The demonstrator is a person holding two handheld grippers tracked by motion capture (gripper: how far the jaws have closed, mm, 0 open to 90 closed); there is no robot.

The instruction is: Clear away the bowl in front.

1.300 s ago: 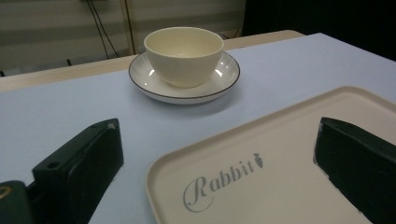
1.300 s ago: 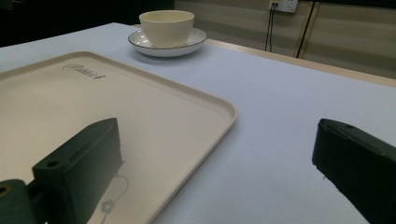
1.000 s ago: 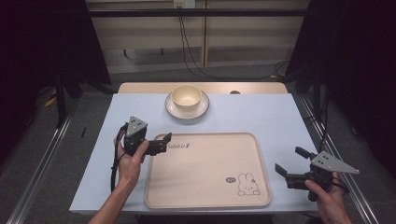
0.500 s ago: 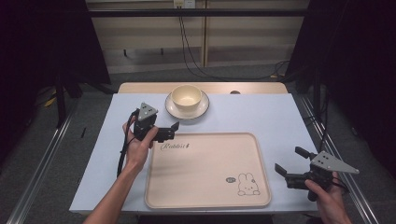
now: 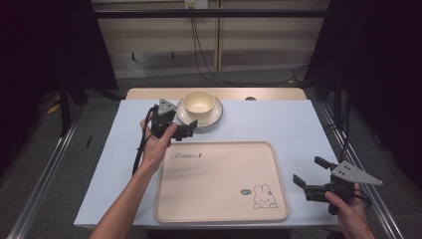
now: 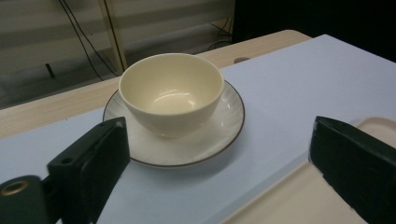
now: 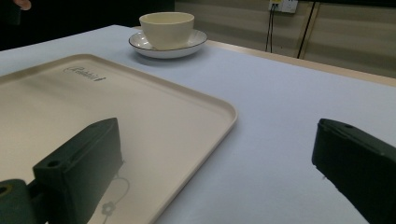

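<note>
Two hand-held grippers (image 5: 188,130) (image 5: 309,177), jaws wide apart, nothing between them.

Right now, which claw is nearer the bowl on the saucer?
Left. The left claw hovers open right beside the saucer holding the bowl; the right claw waits far off, past the tray.

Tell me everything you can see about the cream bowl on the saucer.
The bowl is a small, round, cream one, glossy like glazed ceramic, plain and empty, with light glinting inside. It stands upright in the middle of a white saucer with a thin dark rim, at the far side of the pale blue table cover, beyond the tray. Nothing else touches it; the left gripper is beside the saucer, open.
</note>
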